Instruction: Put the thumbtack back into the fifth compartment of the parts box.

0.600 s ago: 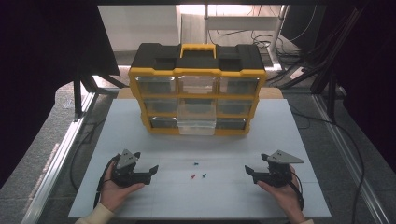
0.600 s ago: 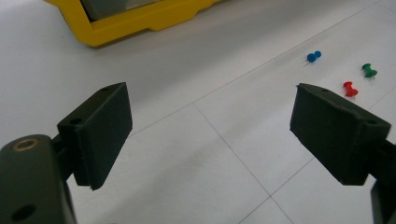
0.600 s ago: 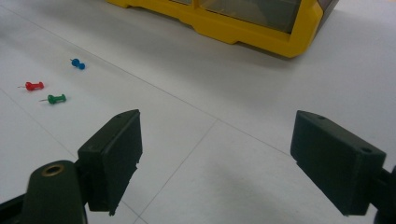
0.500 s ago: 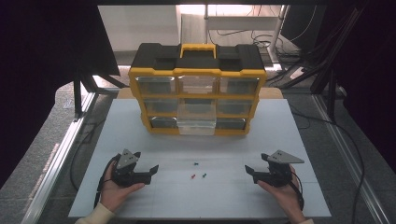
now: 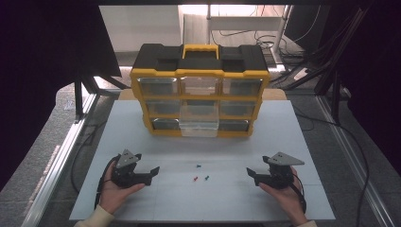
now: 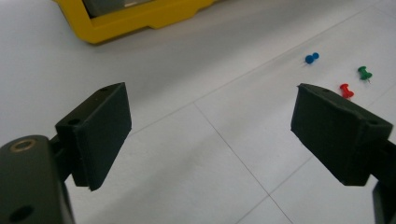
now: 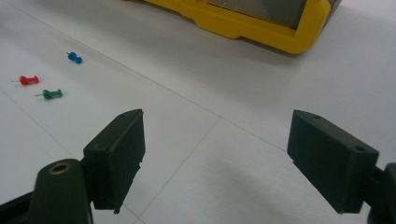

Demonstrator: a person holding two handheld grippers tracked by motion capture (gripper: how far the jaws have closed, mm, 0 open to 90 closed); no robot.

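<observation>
My left gripper (image 5: 150, 171) & right gripper (image 5: 251, 173): jaws apart, empty, flanking small red (image 5: 195, 179), green (image 5: 206, 178), blue plastic pushpins (image 5: 198, 166) on white tabletop (image 5: 283, 137).

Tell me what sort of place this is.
Probably a lab or workshop test bench: a white table with a yellow drawer organizer, three push pins, and cables behind.
</observation>
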